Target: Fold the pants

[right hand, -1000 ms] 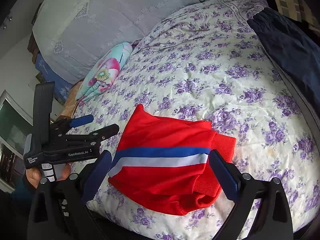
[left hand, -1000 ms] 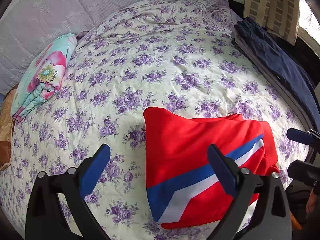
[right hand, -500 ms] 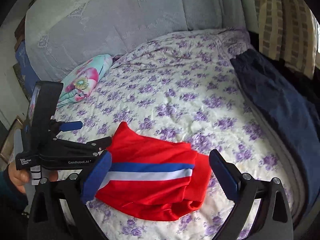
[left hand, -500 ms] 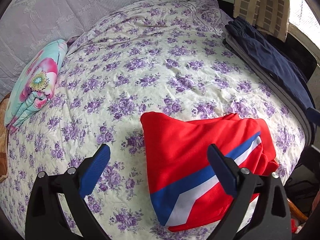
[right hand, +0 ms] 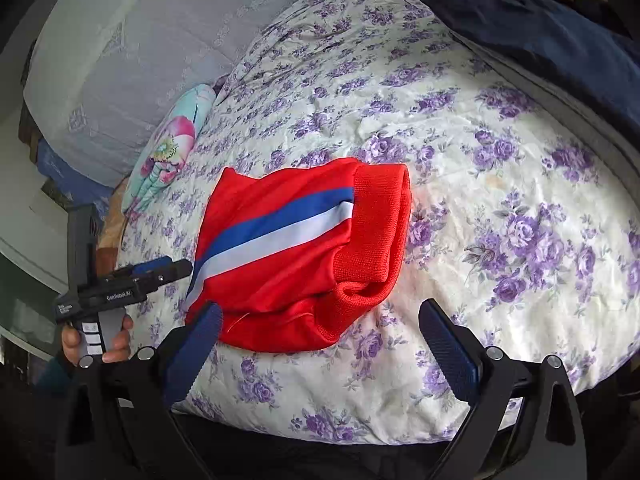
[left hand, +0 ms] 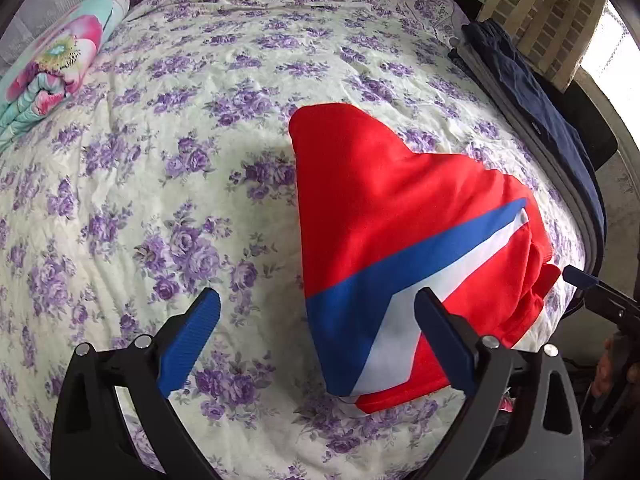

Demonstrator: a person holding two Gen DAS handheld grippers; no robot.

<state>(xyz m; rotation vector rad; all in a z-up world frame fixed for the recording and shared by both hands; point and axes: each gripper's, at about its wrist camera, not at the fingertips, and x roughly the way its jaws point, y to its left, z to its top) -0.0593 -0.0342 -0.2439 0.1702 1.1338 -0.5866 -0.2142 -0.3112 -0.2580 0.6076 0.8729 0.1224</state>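
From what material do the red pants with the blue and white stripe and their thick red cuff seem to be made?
The red pants with the blue and white stripe look like smooth synthetic sportswear fabric, perhaps polyester: the surface is even, slightly glossy, and folds softly. The thick red cuff looks like ribbed knit: fine parallel ridges show and the finish is matte. The exact fibre cannot be told.

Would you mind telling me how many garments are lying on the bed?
2: red pants folded near the front edge, and a dark blue garment along the right edge. More may lie under it.
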